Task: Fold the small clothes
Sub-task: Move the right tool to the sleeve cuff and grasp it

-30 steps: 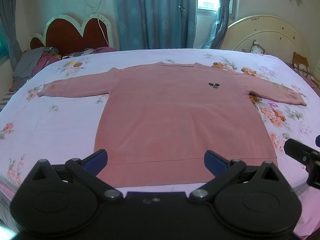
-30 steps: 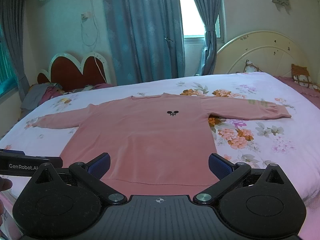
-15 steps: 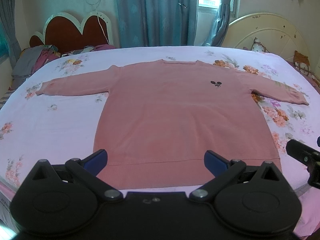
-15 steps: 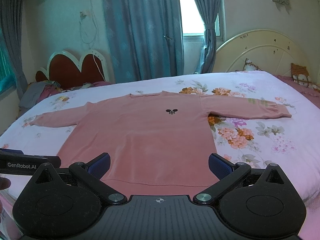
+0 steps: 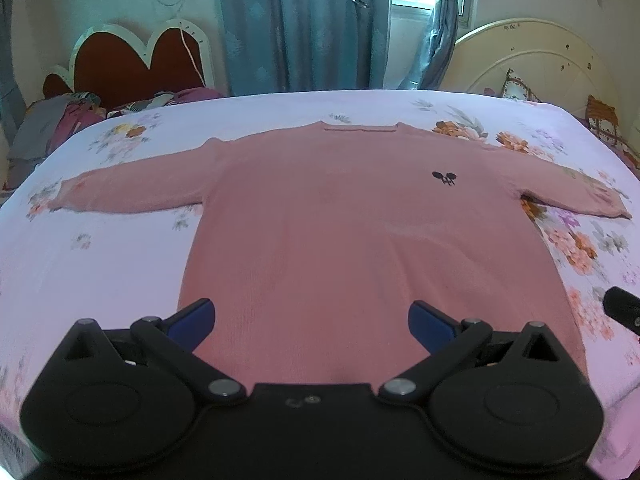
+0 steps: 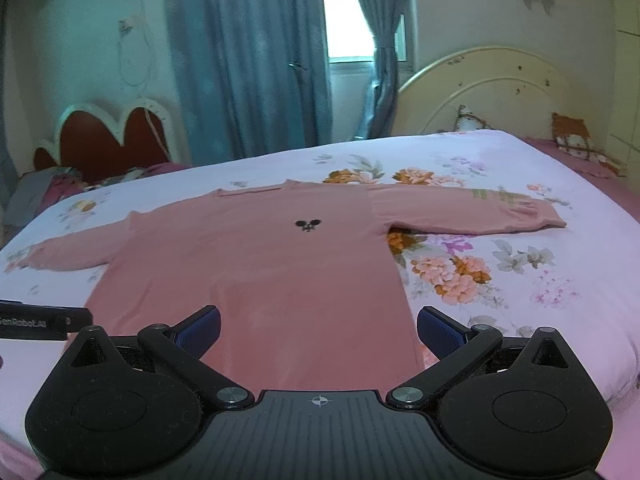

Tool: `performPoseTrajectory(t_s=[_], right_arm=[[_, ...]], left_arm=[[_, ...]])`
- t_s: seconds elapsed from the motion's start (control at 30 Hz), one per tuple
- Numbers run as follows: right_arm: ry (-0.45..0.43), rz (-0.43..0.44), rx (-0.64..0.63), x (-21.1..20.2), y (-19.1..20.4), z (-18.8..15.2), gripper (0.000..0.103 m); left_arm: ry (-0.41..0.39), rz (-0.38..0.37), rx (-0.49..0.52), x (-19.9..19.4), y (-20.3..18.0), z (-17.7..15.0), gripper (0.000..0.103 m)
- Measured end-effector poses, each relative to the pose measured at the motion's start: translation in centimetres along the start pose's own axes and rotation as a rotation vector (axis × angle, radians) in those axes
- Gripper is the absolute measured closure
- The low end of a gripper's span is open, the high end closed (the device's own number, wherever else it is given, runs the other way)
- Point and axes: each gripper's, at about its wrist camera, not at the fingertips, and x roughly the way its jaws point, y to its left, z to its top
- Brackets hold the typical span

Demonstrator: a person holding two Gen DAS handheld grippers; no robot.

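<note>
Ahead, the pink long-sleeved knit sweater (image 5: 360, 248) lies flat on the floral bed sheet (image 5: 100, 264), hem toward me, sleeves out sideways. My left gripper (image 5: 311, 316) and right gripper (image 6: 318, 324) hover over the hem, jaws wide, empty.
</note>
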Motion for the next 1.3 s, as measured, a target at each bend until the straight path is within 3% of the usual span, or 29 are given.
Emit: performPoseTrajectory(t_s=[0.5,0.73,0.97,1.3], right_arm=[[-0.029,-0.135,0.066,8.1,1.2,5.4,0.0],[-0.024,-0.172,0.07,10.9,-0.1,7.0,0.0],[-0.022,-0.179,0.114,14.0,-5.9,8.4,0.0],[0.009,-0.264,0.184,20.6,-18.4,10.6,0.001]], left_arm=[[0.007,-0.045,0.033,8.6,3.6,7.1,0.0],[0.018,-0.044,0.013,11.6,3.8,9.6,0.0],[0.023,-0.02,-0.019,14.4,1.8,10.9,0.0],[0.046,-0.007,-0.047,19.5,-3.5,13.0,0.001]])
